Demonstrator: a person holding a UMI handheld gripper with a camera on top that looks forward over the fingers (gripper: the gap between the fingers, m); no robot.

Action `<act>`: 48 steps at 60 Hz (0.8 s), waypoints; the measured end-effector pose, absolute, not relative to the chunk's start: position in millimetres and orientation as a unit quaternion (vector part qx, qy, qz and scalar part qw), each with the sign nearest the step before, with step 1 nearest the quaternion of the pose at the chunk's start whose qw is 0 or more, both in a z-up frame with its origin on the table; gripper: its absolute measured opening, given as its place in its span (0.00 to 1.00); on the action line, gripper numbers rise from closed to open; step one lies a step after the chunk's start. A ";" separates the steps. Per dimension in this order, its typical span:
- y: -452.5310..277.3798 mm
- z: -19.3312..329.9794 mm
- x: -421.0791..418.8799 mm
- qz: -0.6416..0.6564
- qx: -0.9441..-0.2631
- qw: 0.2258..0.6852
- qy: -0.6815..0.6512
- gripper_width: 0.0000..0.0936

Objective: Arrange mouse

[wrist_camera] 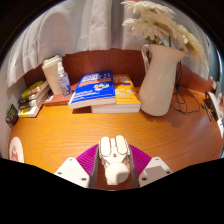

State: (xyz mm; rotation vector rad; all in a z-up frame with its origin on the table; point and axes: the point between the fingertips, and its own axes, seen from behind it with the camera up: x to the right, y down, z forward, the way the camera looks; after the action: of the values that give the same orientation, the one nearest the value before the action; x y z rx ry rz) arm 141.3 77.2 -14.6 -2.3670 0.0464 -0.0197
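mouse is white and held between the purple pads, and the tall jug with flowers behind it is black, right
Not quite: the gripper view shows the jug holding the flowers is white, not black. The rest stands: the white mouse sits between the gripper's purple pads, which look closed on it.

One camera rides the gripper, low over the wooden table — facing the curtained window.

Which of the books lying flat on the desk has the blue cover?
The blue book, left of the orange-covered book beside the white pitcher.
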 end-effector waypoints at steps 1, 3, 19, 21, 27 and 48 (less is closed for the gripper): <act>76.8 -14.6 141.0 -0.008 -0.926 0.376 0.015 0.53; 76.9 -14.9 140.4 -0.007 -0.927 0.375 0.011 0.51; 79.1 3.1 141.6 0.001 -0.932 0.362 0.000 0.44; 81.4 21.5 144.1 -0.006 -0.927 0.376 -0.004 0.44; 90.4 99.5 143.0 -0.010 -0.907 0.421 0.008 0.44; 101.8 329.8 -5.3 0.030 -0.829 0.558 0.001 0.44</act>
State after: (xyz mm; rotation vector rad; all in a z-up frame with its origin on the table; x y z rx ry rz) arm -5.3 101.8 329.8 -1.9555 0.0029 0.0716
